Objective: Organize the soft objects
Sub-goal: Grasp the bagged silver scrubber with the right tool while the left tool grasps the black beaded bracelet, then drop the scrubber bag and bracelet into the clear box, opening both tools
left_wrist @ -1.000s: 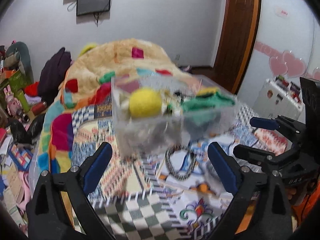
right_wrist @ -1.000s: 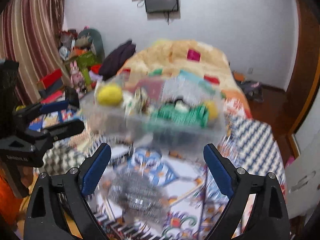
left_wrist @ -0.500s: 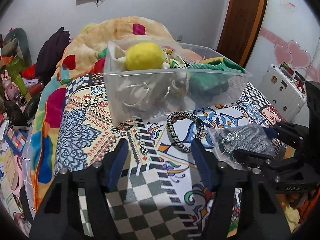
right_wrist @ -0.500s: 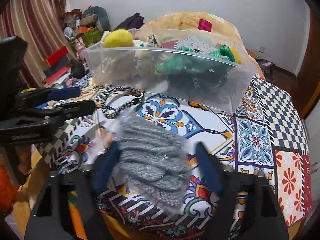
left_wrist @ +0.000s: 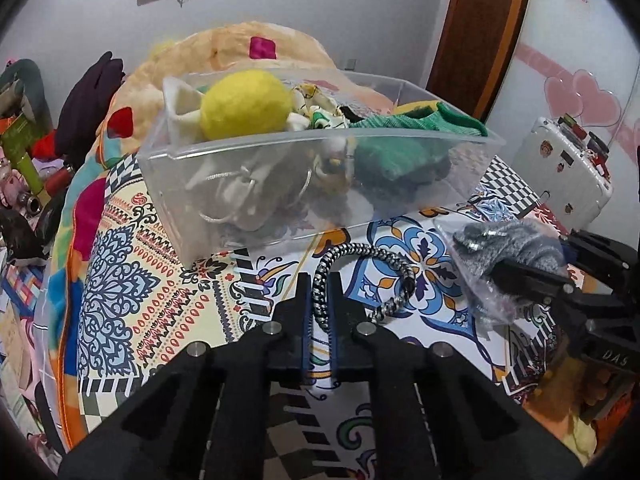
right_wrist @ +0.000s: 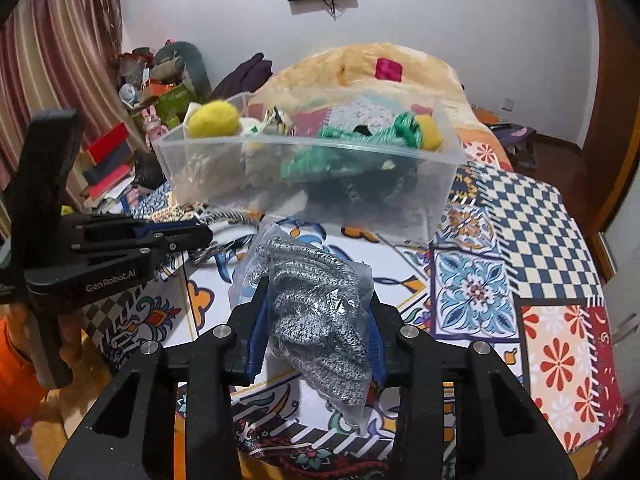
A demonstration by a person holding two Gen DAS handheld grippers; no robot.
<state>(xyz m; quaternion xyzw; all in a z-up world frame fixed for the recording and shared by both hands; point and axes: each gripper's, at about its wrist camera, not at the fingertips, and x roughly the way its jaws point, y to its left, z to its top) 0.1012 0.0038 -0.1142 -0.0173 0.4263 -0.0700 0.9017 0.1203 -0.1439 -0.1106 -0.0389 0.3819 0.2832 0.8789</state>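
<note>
A clear plastic bin (left_wrist: pixel 280 208) sits on the patterned bed cover and holds a yellow ball (left_wrist: pixel 244 106), green knit cloth (left_wrist: pixel 404 128) and white fabric. The bin also shows in the right wrist view (right_wrist: pixel 360 200). My left gripper (left_wrist: pixel 319 300) is shut on a black-and-white braided band (left_wrist: pixel 376 264) that loops on the cover in front of the bin. My right gripper (right_wrist: pixel 316 312) is shut on a grey knit item in a clear bag (right_wrist: pixel 316 312), just right of the band. The bag also shows in the left wrist view (left_wrist: pixel 508 248).
A patchwork quilt (right_wrist: pixel 540 280) covers the bed. A fluffy orange blanket heap (left_wrist: pixel 240 48) lies behind the bin. Clutter and books (right_wrist: pixel 108 160) stand at the left by a curtain. A white suitcase (left_wrist: pixel 568 168) and a brown door (left_wrist: pixel 480 32) are at the right.
Both grippers have come down toward the cover and shut. The left has closed on the braided band, the right on the bagged grey knit.
</note>
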